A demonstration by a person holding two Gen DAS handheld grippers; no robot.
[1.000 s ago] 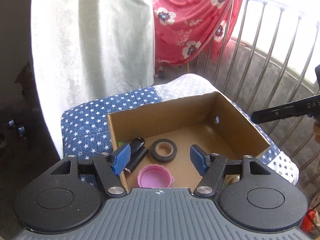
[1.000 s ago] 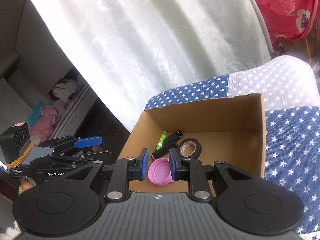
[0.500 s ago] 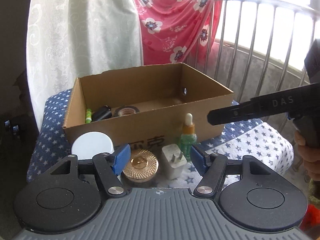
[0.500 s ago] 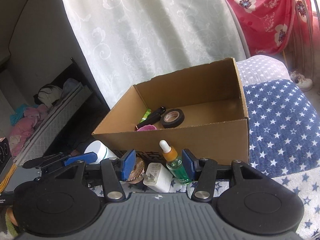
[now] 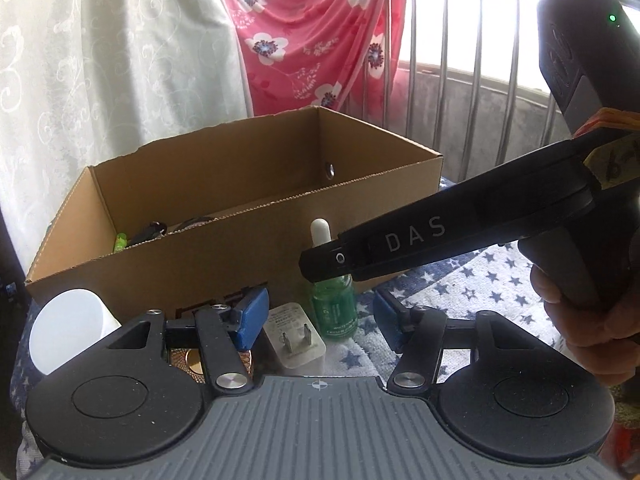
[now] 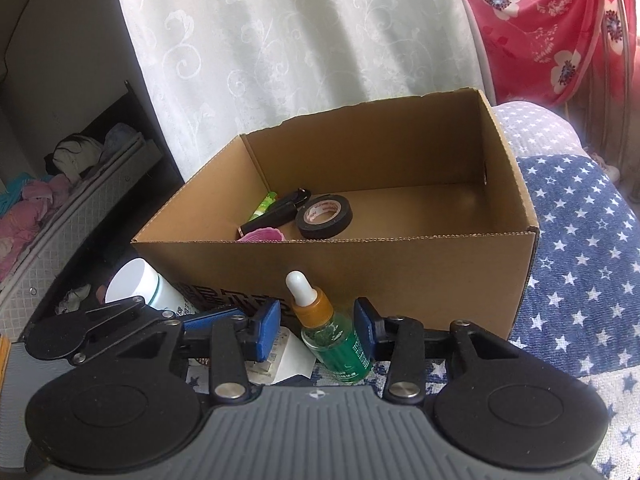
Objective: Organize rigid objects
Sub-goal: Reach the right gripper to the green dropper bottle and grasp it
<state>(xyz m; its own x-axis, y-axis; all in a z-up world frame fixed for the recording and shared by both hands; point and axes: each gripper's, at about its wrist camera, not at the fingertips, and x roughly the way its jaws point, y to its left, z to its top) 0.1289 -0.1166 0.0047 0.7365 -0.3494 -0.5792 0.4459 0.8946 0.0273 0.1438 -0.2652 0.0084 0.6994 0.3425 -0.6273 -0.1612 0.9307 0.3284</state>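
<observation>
A green dropper bottle (image 6: 335, 344) with a white tip stands in front of the cardboard box (image 6: 400, 276). My right gripper (image 6: 316, 330) straddles it, jaws closing; a gap still shows at the left pad. My left gripper (image 5: 318, 322) is low beside it, jaws also closing, with a white charger plug (image 5: 294, 340) and the dropper bottle (image 5: 332, 312) between its pads, neither pressed. A right gripper finger (image 5: 440, 240) crosses the left wrist view above the bottle. In the box lie a black tape roll (image 6: 325, 216), a pink cap (image 6: 262, 235) and a black tube (image 6: 280, 210).
A white jar (image 5: 68, 328) lies at the box's left front corner and a gold lid (image 5: 192, 364) is half hidden under my left finger. Everything rests on a blue star-print cloth (image 6: 580, 240). A white curtain, red floral cloth and metal railing stand behind.
Both grippers came down from above the box to the items in front of it. The pink cap left the right gripper and lies in the box. Both jaws narrowed.
</observation>
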